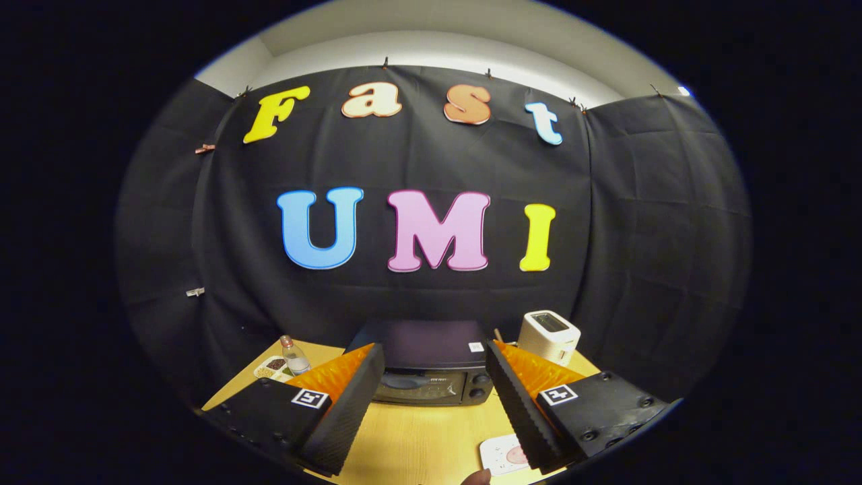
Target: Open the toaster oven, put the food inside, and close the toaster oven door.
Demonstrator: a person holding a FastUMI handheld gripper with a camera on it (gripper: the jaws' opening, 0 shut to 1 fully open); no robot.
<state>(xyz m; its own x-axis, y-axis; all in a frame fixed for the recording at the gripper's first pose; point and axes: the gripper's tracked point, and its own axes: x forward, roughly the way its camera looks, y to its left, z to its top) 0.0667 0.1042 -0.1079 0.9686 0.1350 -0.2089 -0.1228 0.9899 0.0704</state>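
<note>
On the bench (417, 438) we've got one toaster oven (424, 370), one white toaster (549, 335), one bottle (294, 356), one sectioned tray (271, 368), one plate (502, 455).

the gripper's (434, 397) spread fingers hide the toaster oven's (427, 367) sides and half the plate (502, 453).

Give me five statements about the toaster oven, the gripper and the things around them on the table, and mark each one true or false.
1. The toaster oven door is closed. True.
2. The gripper is shut on the oven's handle. False: its fingers are spread open with nothing between them, short of the oven.
3. A white toaster stands behind the oven, on the side of the right finger. True.
4. A small bottle lies on its side on top of the oven. False: it stands upright on the table beside the oven, next to a small dish.
5. The food is already inside the oven. False: a pink item lies on a plate near the right finger.
</note>
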